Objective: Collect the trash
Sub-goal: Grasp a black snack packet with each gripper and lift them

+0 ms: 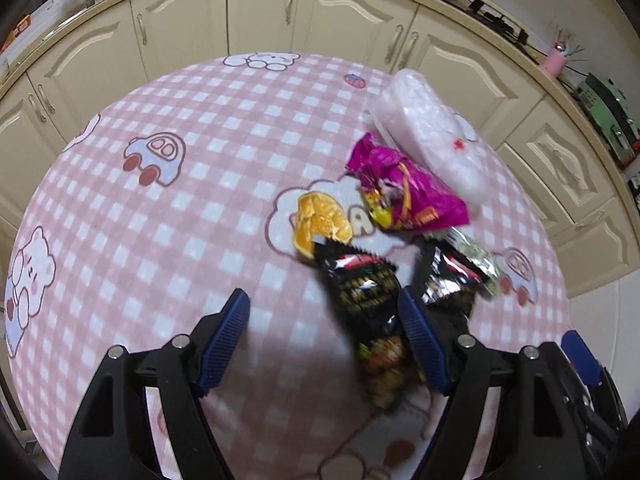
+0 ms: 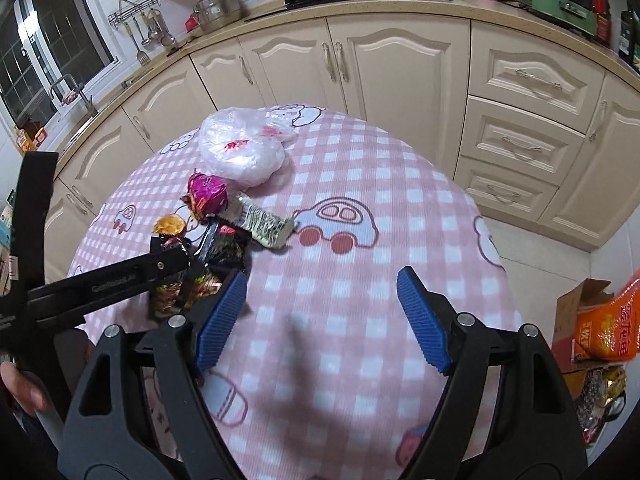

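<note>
Two black wrappers (image 1: pixel 366 292), one magenta wrapper (image 1: pixel 408 196), one orange peel (image 1: pixel 320 224) and one plastic bag (image 1: pixel 432 136) litter the desk (image 1: pixel 160 220). Left gripper (image 1: pixel 324 316) and right gripper (image 2: pixel 322 300) hang released, empty.

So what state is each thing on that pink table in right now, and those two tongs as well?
Left tongs: open, empty, over the table.
Right tongs: open, empty.
White plastic bag: crumpled, lying on the table.
Magenta wrapper: crumpled, beside the bag.
Orange peel: lying loose.
Black wrappers: torn open, flat.
Silver wrapper: flattened, lying on the tablecloth.
</note>
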`<action>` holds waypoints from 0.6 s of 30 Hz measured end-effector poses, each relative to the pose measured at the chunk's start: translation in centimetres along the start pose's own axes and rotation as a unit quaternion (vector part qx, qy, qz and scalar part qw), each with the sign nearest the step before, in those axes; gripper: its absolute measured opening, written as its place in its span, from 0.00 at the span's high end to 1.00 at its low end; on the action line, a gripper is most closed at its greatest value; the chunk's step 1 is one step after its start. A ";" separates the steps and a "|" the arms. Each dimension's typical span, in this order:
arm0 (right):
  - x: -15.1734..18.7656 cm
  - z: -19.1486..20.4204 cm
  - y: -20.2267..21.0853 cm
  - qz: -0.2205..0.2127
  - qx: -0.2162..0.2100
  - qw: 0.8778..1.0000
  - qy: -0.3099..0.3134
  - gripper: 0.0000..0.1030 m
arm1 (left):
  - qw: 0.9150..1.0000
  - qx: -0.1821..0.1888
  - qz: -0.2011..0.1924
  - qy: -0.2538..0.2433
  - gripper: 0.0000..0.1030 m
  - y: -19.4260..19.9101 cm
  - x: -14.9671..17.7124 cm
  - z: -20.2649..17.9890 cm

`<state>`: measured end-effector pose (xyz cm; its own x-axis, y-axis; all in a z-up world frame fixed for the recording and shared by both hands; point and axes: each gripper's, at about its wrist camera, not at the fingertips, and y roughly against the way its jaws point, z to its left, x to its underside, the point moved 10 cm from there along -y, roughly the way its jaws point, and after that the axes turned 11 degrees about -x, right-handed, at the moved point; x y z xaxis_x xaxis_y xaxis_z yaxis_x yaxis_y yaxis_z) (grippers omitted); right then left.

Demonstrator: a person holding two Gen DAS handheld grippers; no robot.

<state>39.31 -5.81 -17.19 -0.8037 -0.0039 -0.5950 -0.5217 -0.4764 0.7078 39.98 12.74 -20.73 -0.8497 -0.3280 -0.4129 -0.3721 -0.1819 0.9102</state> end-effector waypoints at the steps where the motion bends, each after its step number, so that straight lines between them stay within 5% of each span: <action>1: -0.1 0.0 -0.2 0.002 -0.001 1.000 0.001 0.25 | 1.000 -0.002 -0.010 0.003 0.33 0.0 -0.4 0.0; 3: -0.2 0.0 -0.7 0.007 -0.002 1.000 0.003 0.25 | 1.000 0.012 -0.017 0.002 0.68 0.2 -0.7 -0.1; 6: -0.3 0.6 -1.3 0.012 -0.009 1.000 0.008 0.25 | 0.999 0.032 -0.012 0.007 0.76 0.6 -0.7 0.3; 8: -0.3 1.4 -1.7 0.018 -0.016 1.000 0.017 0.25 | 0.999 0.030 -0.017 0.010 0.97 1.1 -0.6 1.1; 14: 0.1 4.7 -4.8 0.056 -0.025 0.997 0.050 0.25 | 0.999 0.043 -0.018 0.016 1.00 2.0 0.4 3.4; 18: -0.3 5.4 -7.4 0.054 0.028 0.994 0.086 0.25 | 0.998 0.058 -0.018 0.020 1.00 2.4 1.0 4.8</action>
<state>41.82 2.41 -20.22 -0.7975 -0.2041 -0.5678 -0.4545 -0.4157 0.7878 36.49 16.40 -18.82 -0.8206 -0.3605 -0.4435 -0.4445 -0.0853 0.8917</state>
